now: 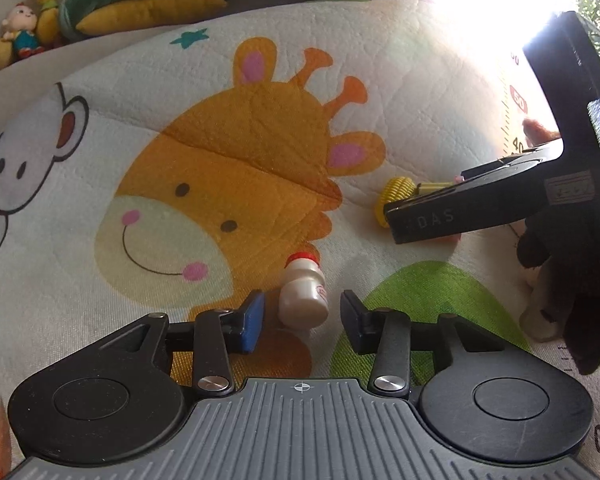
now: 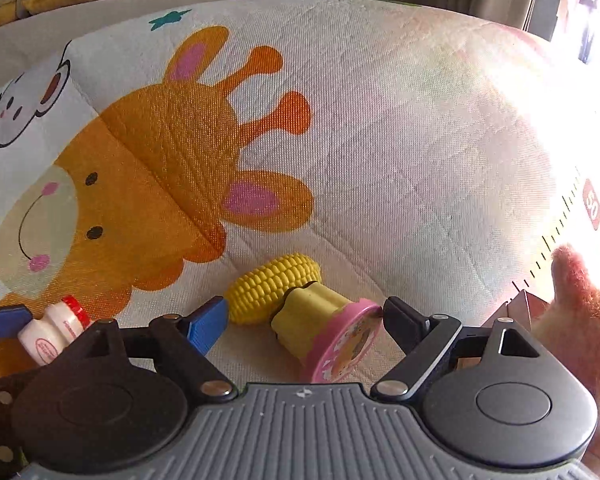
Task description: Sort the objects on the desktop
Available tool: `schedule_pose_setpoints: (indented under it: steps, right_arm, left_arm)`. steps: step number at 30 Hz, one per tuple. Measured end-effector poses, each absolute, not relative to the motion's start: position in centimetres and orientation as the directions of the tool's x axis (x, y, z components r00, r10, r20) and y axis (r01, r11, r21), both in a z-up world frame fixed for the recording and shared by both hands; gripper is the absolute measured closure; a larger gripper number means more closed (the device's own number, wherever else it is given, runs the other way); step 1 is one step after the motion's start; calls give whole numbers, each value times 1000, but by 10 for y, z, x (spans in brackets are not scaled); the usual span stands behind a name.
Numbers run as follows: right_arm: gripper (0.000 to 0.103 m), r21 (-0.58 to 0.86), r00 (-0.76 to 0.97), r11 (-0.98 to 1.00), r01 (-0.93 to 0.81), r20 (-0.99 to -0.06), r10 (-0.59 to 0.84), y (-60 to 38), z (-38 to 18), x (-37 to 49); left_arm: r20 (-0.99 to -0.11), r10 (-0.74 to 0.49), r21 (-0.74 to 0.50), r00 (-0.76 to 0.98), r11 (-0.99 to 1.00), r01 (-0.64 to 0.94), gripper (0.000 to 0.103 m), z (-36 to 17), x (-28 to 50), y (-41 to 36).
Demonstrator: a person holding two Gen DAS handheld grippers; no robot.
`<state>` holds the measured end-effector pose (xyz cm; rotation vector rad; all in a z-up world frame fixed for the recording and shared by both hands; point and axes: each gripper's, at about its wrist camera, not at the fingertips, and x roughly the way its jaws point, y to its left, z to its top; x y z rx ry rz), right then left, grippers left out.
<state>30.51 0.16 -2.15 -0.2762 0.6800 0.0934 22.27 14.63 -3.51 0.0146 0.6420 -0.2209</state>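
A small white bottle with a red cap lies on its side on the giraffe play mat. My left gripper is open, its fingers either side of the bottle's base, not touching. My right gripper is open around a yellow toy stamp with a pink base, lying on its side. A yellow toy corn piece lies just beyond the stamp, against it. The corn and the right gripper's body show at the right of the left wrist view. The bottle shows at the lower left of the right wrist view.
An orange-pink plush toy sits at the right edge, with a small dark reddish box beside it. Stuffed toys and cushions line the back beyond the mat. Strong window glare washes out the right side.
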Motion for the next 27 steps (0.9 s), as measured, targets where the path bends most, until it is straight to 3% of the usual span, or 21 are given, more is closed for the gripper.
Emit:
schedule_pose_setpoints:
  steps: [1,3,7,15,27]
  right_arm:
    - [23,-215,772,960,-179,-636,1,1,-23,305]
    - [43,-202,765,962,-186,-644,13,-1,-27,305]
    - [43,-185,766,962,-201,-641,36,-3,-28,299]
    - [44,7,743,960,-281,-631,222,-31,-7,249]
    - [48,3,660,861,-508,-642,391,-49,-17,154]
  left_arm:
    - [-594,-200,-54,779,976,209,53,-35,223,146]
    - [-592,-199,-53,781,976,209,49,-34,222,146]
    - [-594,-196,-56,780,978,203,46,-34,223,146]
    - [-594,-194,-65,781,979,194,43,-34,223,148]
    - [-598,-163,-17,785,982,190,44,-32,226,139]
